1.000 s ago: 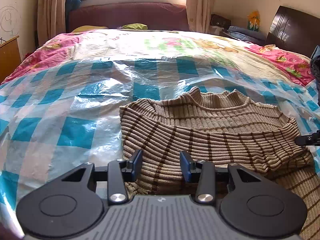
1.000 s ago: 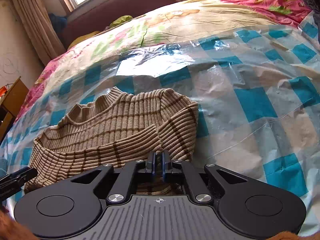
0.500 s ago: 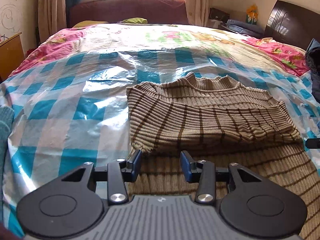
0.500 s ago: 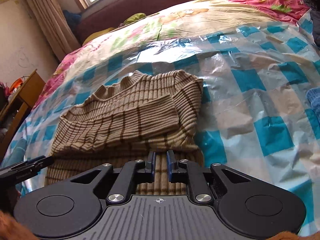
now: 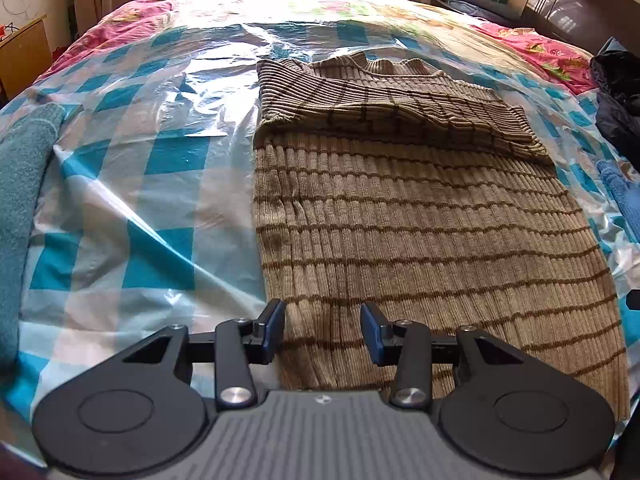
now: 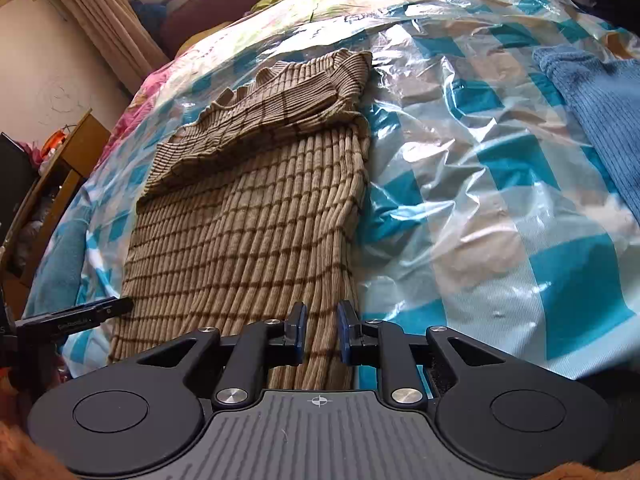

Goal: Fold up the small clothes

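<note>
Brown striped ribbed sweater (image 5: 420, 216) lies lengthwise on the bed, on a clear plastic sheet (image 5: 152, 184) over blue-check bedding. Collar end sits at upper centre of the left wrist frame; sleeves look folded across the chest there, forming a doubled band (image 5: 384, 108). Hem end runs to the bottom of both frames, under the grippers.

Left gripper (image 5: 322, 330): jaws partly apart, nothing pinched — the sweater's left hem corner shows between and beneath them. Right gripper (image 6: 321, 332): jaws opening, a narrow gap, the right hem edge visible through it; the pads do not appear to press the fabric.

Judgement: step in hand is taking both hem corners for the bottom-to-top fold.

Notes for doing it well:
- Set each pair of jaws squarely over its own corner, just inside the side edge, so both layers of knit are caught — a single layer would peel apart on the lift.
- Close on cloth only; the plastic sheet is slippery and wrinkled, and could come up with the hem.
- Lift both corners together and level, then carry them toward the collar at the top of the frame, keeping the hem line straight.
- Lay the hem at the sleeve band, edges matched to the sides.

Other garments — teal at the left frame edge (image 5: 20, 184), blue at the right of the right wrist frame (image 6: 600, 108) — lie well apart from the sweater.
</note>
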### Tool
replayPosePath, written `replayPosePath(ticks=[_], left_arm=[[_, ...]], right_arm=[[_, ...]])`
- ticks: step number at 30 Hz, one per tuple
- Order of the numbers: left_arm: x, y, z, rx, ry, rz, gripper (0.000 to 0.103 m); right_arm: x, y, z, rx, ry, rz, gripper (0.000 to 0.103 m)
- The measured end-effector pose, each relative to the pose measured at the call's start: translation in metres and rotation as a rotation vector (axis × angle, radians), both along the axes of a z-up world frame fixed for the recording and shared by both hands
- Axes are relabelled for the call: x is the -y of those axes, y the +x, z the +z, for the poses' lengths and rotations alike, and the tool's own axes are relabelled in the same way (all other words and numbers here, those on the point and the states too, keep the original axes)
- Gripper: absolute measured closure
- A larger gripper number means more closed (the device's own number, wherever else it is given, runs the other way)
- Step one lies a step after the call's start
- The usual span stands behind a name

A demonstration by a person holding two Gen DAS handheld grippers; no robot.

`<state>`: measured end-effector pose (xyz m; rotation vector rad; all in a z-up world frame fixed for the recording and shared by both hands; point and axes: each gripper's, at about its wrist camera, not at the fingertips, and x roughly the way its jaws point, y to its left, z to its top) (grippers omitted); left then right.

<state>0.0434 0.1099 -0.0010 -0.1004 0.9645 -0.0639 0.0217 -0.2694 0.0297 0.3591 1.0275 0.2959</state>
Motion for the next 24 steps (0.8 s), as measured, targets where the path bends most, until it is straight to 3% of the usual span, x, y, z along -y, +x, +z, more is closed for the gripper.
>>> replayPosePath(ticks=[10,18,24], left_arm=[[-0.007,-0.046,0.000,-0.116,-0.076,-0.017,0.057],[0.001,-0.054,0.001,-0.190,-0.069,-0.054,0.058],[-0.005,-0.049,-0.001,-0.231,-0.086,-0.013,0.058]], right_arm=[[-0.007,-0.041,-0.006,-0.133,-0.034,0.075,0.069],[-0.021,-0.041,-0.014,-0.201,-0.071,0.125,0.069],[-0.021,-0.034,-0.022,-0.239,-0.068,0.121,0.069]])
